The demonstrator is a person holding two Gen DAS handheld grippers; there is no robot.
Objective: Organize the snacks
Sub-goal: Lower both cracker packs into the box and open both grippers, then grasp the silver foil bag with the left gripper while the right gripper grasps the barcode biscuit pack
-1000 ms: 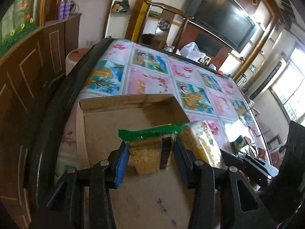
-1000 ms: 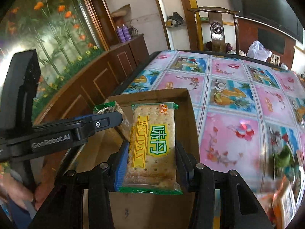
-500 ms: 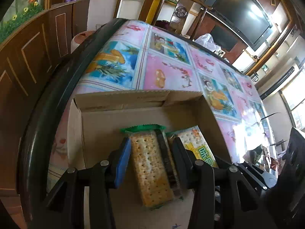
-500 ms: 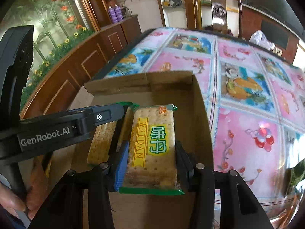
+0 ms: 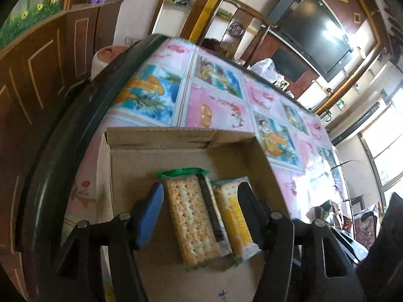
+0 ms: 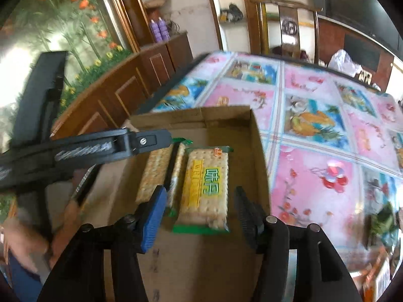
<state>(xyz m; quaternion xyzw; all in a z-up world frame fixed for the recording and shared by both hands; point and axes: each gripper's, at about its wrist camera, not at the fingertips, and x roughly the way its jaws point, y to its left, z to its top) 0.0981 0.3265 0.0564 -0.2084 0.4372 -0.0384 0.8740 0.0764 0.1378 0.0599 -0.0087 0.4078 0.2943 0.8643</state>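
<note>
Left gripper is seen with jaws spread apart, nothing clamped; its blue pad sits just left of a plain-side cracker pack, its black finger partly over a 2nd pack. Right gripper is likewise spread wide, clear of the labelled cracker pack on both sides

2 cracker packs are laid flat on the floor of the cardboard box, side by side and touching or nearly so, long axes running near to far. In the right wrist view the labelled pack is face up, yellow stripe and green characters visible, green sealed edge nearest the camera. The plain-side pack lies to its left, partly covered by the left gripper's black finger reaching across the box. A hand is blurred at lower left of that view

Box is open-topped, far wall upright, far flap folded. It is placed on a table with a pink and blue picture-tile tablecloth, near the dark table edge

Beyond: wooden cabinet, 2 purple bottles on top, a wooden chair at the far end of the table, a wall-mounted TV
</note>
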